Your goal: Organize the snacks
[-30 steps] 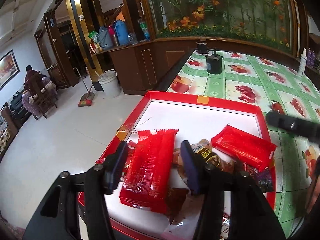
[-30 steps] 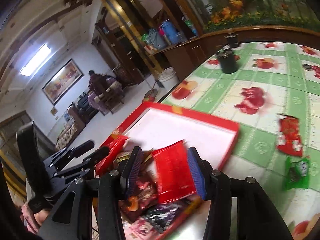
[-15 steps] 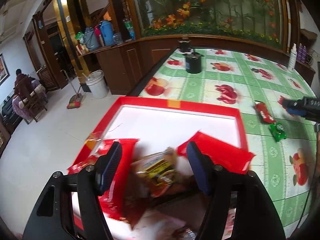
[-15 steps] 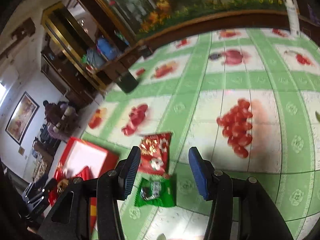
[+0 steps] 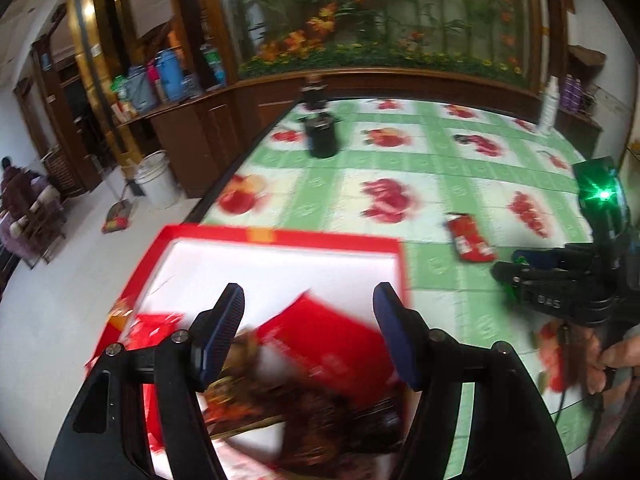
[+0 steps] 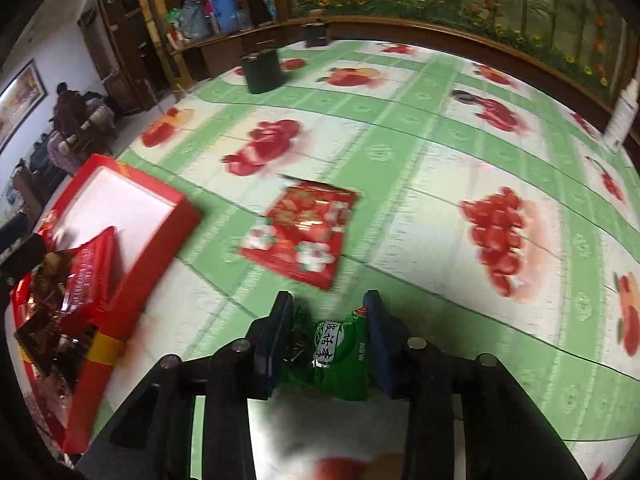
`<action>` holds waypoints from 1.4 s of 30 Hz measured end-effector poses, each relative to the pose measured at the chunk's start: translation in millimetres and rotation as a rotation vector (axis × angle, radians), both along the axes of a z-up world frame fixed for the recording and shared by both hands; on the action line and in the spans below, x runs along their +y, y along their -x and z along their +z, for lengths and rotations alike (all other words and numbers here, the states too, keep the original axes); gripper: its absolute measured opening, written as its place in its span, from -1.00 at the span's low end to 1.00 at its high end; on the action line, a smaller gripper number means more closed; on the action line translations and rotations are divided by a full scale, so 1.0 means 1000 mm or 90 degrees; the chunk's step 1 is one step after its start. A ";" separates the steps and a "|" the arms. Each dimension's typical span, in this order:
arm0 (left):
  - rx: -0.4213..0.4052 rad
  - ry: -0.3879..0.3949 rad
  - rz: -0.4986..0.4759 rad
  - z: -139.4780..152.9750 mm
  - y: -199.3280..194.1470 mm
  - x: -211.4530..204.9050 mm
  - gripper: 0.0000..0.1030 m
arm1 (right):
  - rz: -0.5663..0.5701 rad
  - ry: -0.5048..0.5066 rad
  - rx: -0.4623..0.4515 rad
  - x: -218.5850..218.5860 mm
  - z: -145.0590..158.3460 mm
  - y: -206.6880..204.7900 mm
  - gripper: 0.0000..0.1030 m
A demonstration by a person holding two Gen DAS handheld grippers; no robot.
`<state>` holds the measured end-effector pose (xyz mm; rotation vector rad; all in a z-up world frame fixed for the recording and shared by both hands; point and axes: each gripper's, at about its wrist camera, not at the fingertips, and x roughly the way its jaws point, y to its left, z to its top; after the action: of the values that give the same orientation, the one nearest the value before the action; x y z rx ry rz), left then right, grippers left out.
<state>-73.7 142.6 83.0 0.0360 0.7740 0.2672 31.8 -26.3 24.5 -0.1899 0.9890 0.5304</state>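
**Right claw closes around the green packet beside the red box**

The green snack packet lies on the tablecloth just right of the red box, between the two fingers of the right gripper. Its jaws are closing; the pads stand at both edges of the packet, but whether they already press on it I cannot tell. Just beyond the packet, also right of the box, lies a red snack packet, flat and apart from the claw.

The left gripper hangs open above the near end of the box, nothing between its fingers. Under it a red packet and dark wrappers are blurred and hard to read; the near corner of the box is cut off.

Half a second ago the right claw was wider and above both packets; now it is lower, around the green one. A second ago it was over the box.
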 end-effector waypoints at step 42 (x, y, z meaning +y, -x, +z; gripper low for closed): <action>0.130 0.068 -0.184 -0.064 -0.053 -0.106 -0.21 | -0.156 -0.004 -0.060 -0.062 -0.005 -0.037 -0.81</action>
<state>-20.2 36.1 18.7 0.0743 0.9735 -0.0536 69.3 -88.6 19.1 -0.0853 0.9034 0.2975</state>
